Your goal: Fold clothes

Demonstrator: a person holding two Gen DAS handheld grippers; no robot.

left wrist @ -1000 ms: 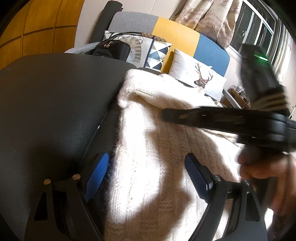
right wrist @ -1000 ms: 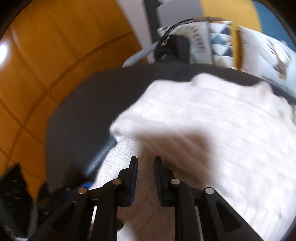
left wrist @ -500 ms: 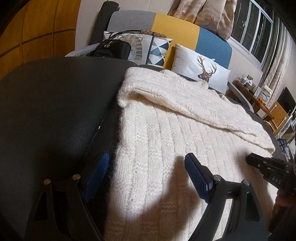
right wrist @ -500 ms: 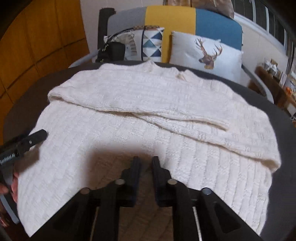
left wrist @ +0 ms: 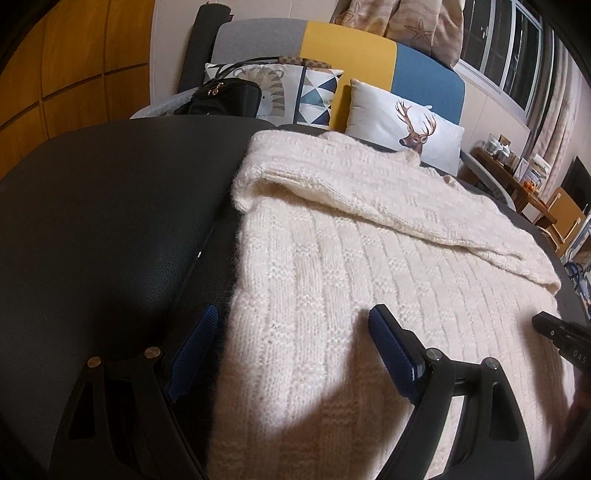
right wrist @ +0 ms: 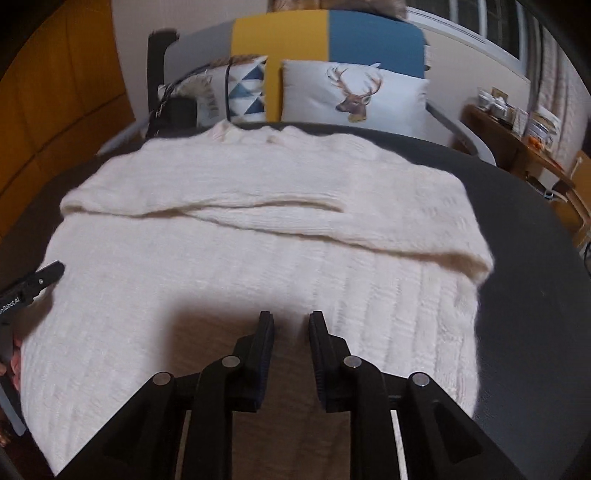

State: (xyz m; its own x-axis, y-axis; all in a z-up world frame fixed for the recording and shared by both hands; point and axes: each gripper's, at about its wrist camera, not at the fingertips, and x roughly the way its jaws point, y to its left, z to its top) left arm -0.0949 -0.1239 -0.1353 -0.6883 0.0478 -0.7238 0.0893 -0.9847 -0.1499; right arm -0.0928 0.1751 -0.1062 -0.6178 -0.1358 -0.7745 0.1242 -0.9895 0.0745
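Note:
A cream knitted sweater (left wrist: 351, 266) lies flat on a dark table (left wrist: 92, 229), with both sleeves folded across its upper part. It fills the middle of the right wrist view (right wrist: 236, 258). My left gripper (left wrist: 291, 332) is open wide and empty, low over the sweater's lower left edge. My right gripper (right wrist: 291, 325) hovers over the sweater's lower middle with its jaws a narrow gap apart and nothing between them. The right gripper's body shows at the right edge of the left wrist view (left wrist: 561, 339). The left gripper's body shows at the left edge of the right wrist view (right wrist: 33, 284).
A sofa (right wrist: 332, 33) with a deer pillow (right wrist: 354, 96), a triangle-pattern pillow (left wrist: 317, 96) and a black handbag (left wrist: 225, 98) stands behind the table. Wooden panels (left wrist: 74, 66) are at left. A side table (right wrist: 524, 147) with small items stands at right.
My right gripper swung from the sweater's left shoulder back to its lower middle, and its jaws parted slightly. The left gripper stayed in place, open.

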